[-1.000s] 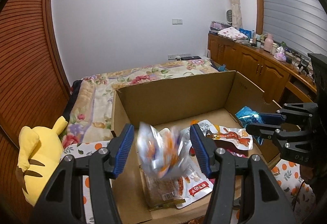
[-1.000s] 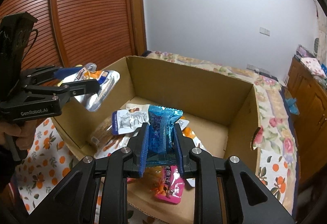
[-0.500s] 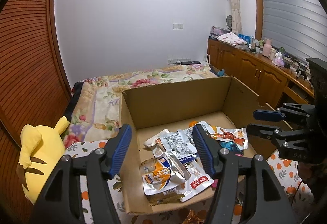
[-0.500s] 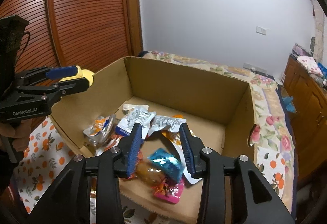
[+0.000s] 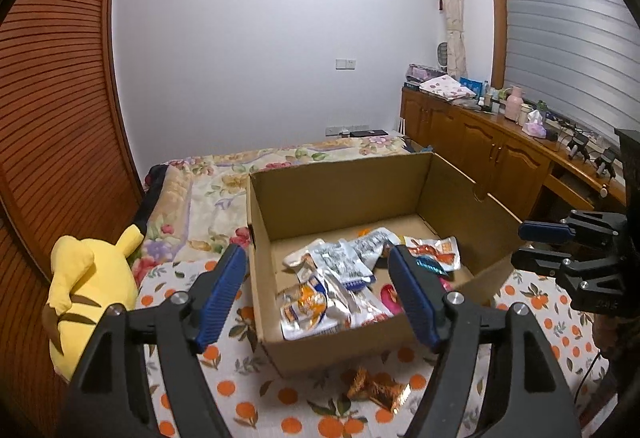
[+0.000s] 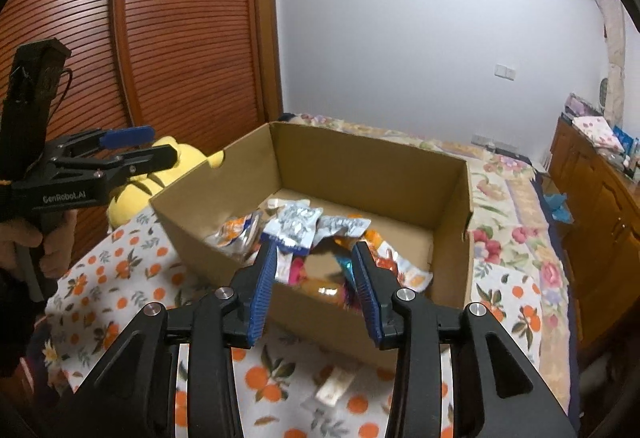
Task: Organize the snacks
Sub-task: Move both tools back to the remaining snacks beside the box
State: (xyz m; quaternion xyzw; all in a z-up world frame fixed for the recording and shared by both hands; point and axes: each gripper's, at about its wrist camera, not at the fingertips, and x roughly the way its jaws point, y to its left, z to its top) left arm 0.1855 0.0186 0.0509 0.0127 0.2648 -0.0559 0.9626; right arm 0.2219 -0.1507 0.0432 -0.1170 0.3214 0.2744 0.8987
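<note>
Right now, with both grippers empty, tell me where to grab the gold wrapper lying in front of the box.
Probably grip the gold wrapper across its crumpled middle, coming straight down from above. It lies flat on the orange-print cloth, just clear of the cardboard box, so a side approach would likely hit the box wall. The left gripper looks nearest.

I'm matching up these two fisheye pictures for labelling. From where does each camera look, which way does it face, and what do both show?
Left wrist: sits on the left gripper, looks forward and down into the cardboard box; own open jaws show, and the right gripper at the right edge.
Right wrist: sits on the right gripper, faces the same box from its other near corner; own open jaws, the left gripper and a hand show.
Shared: box, snack packets, yellow plush, bed.
</note>
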